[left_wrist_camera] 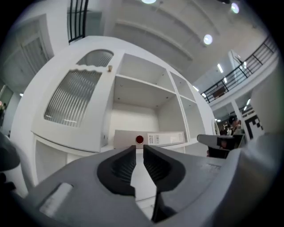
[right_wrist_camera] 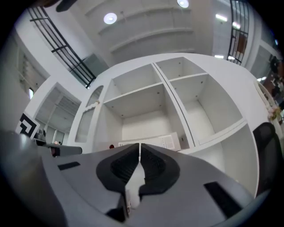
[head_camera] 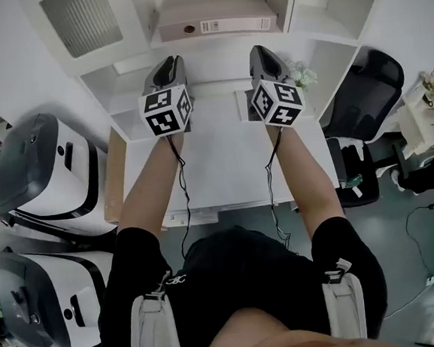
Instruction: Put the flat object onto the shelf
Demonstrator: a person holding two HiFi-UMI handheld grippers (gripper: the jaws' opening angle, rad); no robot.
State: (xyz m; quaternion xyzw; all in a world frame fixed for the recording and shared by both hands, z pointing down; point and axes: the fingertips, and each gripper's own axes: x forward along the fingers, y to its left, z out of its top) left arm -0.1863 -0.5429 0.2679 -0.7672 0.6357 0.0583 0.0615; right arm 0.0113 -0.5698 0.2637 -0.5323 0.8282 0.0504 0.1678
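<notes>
- machines [head_camera: 47,172], two, white with dark lids, at the far left of the head view, one nearer than the other, beside the left edge of the white table [head_camera: 224,168].
- ribbed door [head_camera: 83,20], closing the upper left compartment of the white shelf [head_camera: 290,4].
- left gripper [head_camera: 168,66], held out over the far part of the table and pointing at the shelf, with its marker cube [head_camera: 168,110] facing the head camera. its own view shows the jaws all but together, only a thin slit between the tips, with nothing in it.
- binder [head_camera: 215,18] (the flat object of the task), grey, lying flat in the middle compartment of the shelf. its spine faces outward, with a round red-brown hole toward the left and a white label toward the right. it is apart from both grippers, ahead of them and between their lines.
- right gripper [head_camera: 263,51], beside the left one and likewise pointing at the shelf. its own view shows the jaws closed tip to tip and empty.
- plant [head_camera: 303,74], small and pale, just right of the right gripper, against the shelf.
- office chair [head_camera: 364,88], black, to the right of the table.
</notes>
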